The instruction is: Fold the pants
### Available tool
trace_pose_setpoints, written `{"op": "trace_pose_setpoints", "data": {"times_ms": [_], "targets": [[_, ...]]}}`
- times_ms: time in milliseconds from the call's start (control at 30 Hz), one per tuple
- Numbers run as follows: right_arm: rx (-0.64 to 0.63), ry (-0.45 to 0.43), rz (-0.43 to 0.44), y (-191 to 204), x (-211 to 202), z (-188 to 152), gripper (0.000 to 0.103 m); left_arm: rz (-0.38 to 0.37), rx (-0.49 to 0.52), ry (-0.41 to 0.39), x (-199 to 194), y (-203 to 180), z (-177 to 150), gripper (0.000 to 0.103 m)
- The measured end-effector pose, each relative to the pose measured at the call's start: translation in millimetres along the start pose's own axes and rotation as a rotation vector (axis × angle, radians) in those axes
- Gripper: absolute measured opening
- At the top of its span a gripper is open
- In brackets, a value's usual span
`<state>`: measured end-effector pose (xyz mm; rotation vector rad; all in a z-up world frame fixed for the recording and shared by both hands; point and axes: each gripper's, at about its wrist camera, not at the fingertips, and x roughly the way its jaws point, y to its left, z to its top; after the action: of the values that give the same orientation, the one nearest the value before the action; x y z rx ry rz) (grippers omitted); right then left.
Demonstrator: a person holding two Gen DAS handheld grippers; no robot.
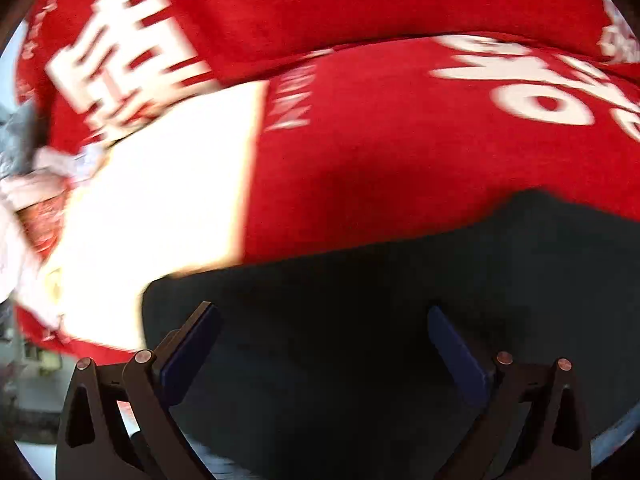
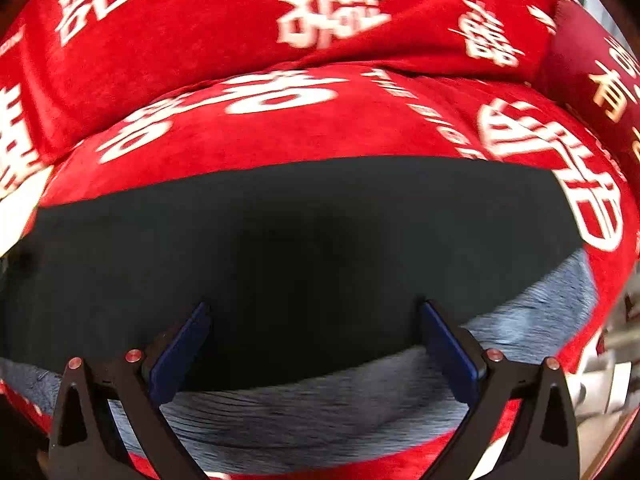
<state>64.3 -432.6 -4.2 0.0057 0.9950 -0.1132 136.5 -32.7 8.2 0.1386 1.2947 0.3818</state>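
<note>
Dark, almost black pants (image 1: 360, 320) lie flat on a red cloth with white characters (image 1: 360, 140). In the right wrist view the pants (image 2: 300, 240) form a wide dark band, and a grey ribbed strip (image 2: 320, 412), perhaps a waistband or a second layer, runs along their near edge. My left gripper (image 1: 324, 320) is open, its blue pads wide apart just above the dark fabric, holding nothing. My right gripper (image 2: 314, 316) is open too, its pads spread over the near edge of the pants.
The red cloth (image 2: 320, 128) covers a cushioned seat with a backrest (image 2: 240, 20) behind. A bright white patch (image 1: 160, 200) and crumpled pale and grey things (image 1: 24, 168) lie at the left. Floor and furniture show at the far right (image 2: 616, 360).
</note>
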Motion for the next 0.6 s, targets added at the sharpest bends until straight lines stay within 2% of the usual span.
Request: {"op": "trace_pose_setpoints", "data": {"times_ms": [33, 100, 200, 300, 333, 400, 467, 500, 567, 600], "targets": [[-0.012, -0.002, -0.08, 1, -4, 1, 0.103, -0.022, -0.031, 0.001, -3, 15, -7, 0.103], [-0.047, -0.029, -0.108, 14, -17, -1, 0.103, -0.08, -0.094, -0.029, -13, 41, -22, 0.103], [-0.133, -0.08, 0.023, 67, -45, -6, 0.103, -0.047, -0.145, -0.064, -17, 58, -45, 0.103], [-0.338, -0.079, 0.18, 158, -61, -25, 0.103, -0.055, -0.149, -0.048, -11, 54, -61, 0.103], [-0.415, -0.08, 0.188, 185, -63, -35, 0.103, -0.044, -0.151, -0.055, -9, 53, -64, 0.103], [-0.524, -0.093, 0.134, 220, -61, -51, 0.103, 0.0, -0.151, -0.086, -8, 56, -68, 0.103], [-0.559, -0.076, 0.111, 227, -55, -61, 0.103, 0.046, -0.153, -0.09, -6, 67, -73, 0.103], [-0.526, -0.07, 0.144, 217, -53, -62, 0.103, 0.049, -0.174, -0.081, -2, 81, -78, 0.103], [-0.436, -0.028, 0.168, 187, -47, -57, 0.103, 0.03, -0.231, -0.063, 6, 108, -90, 0.103], [-0.366, -0.001, 0.16, 162, -40, -52, 0.103, -0.032, -0.274, -0.057, 17, 133, -103, 0.103]]}}
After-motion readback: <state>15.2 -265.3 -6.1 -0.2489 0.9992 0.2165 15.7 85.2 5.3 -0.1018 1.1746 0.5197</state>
